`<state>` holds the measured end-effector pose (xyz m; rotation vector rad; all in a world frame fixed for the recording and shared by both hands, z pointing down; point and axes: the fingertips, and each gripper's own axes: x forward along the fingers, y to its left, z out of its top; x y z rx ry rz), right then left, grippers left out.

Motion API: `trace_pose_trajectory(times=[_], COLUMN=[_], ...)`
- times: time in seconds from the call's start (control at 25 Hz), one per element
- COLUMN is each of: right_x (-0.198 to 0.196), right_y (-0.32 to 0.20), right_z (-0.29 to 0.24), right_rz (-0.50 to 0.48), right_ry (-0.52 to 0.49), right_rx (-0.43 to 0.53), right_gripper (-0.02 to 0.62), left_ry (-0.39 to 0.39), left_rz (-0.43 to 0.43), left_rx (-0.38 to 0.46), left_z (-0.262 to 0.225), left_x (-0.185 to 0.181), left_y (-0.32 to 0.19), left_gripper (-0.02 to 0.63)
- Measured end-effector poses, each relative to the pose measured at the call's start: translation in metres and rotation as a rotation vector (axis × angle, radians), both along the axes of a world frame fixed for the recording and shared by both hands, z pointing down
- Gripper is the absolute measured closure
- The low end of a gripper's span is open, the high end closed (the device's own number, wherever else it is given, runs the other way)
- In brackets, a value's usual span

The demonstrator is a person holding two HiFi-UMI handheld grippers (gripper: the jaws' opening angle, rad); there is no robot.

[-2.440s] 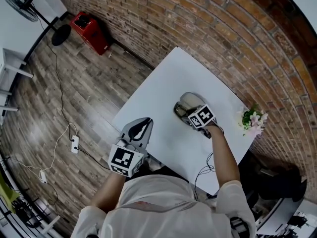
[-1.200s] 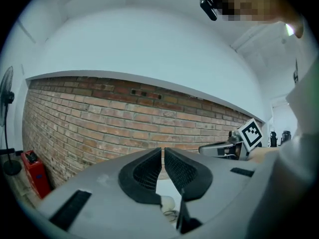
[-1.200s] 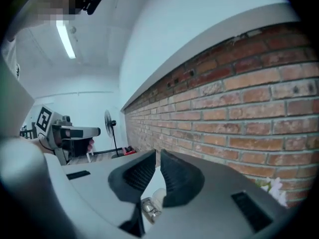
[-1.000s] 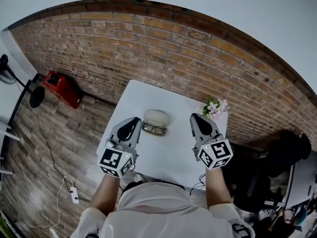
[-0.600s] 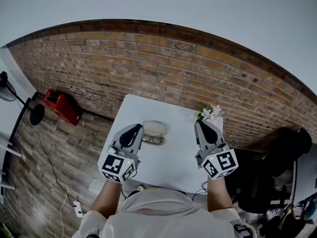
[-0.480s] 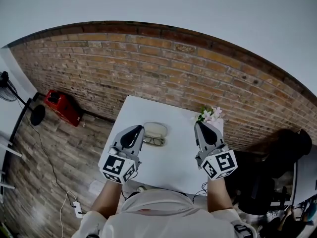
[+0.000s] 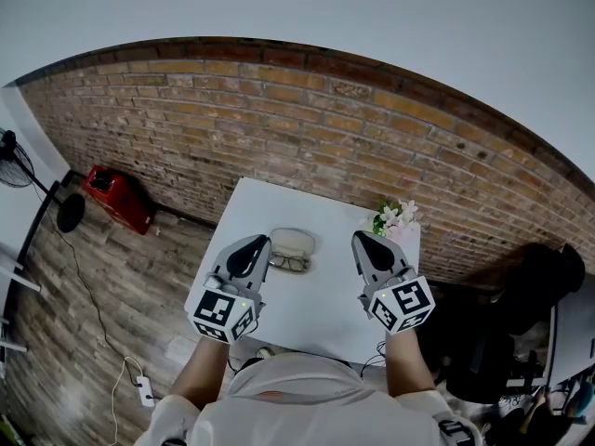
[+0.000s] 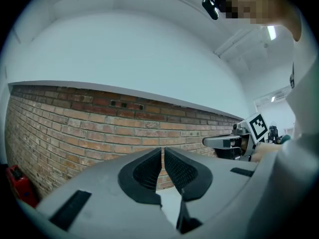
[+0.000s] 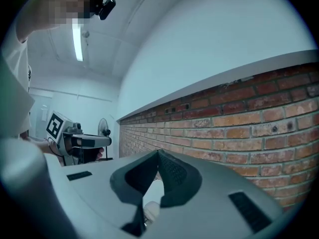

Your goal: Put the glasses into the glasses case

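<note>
Seemingly unfinished | dark-framed glasses point(image 7: 290, 263) lie just beside pale oval glasses case point(image 7: 294, 241), apparently not inside | left gripper point(image 8: 163, 152), right gripper point(image 9: 158, 156): both clenched, empty

A white short-sleeved shirt point(image 7: 307, 400); the grey left gripper point(image 7: 253, 241) and right gripper point(image 7: 361, 238) have black ribbed jaws and black-and-white marker cubes point(image 7: 221, 312).

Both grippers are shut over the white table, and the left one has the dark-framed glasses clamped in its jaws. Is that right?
Not quite. The left gripper is shut on nothing, as the left gripper view shows; the dark-framed glasses rest farther along the white table, at the pale oval case. The right gripper is shut too.
</note>
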<state>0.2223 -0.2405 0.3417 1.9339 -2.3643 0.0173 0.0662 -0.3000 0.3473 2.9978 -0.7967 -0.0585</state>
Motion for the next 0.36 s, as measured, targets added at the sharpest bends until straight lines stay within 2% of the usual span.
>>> trace_pose_trajectory(times=[0.36], right_x=[0.0090], right_y=[-0.0048], right_z=[0.0106], right_rz=[0.003], right_ry=[0.028], right_rx=[-0.025], right_gripper=[0.545], left_ry=[-0.010], left_rz=[-0.006], left_rx=[0.003], left_z=[0.0056], left_x=[0.0095], left_y=[0.0010], left_gripper=[0.577])
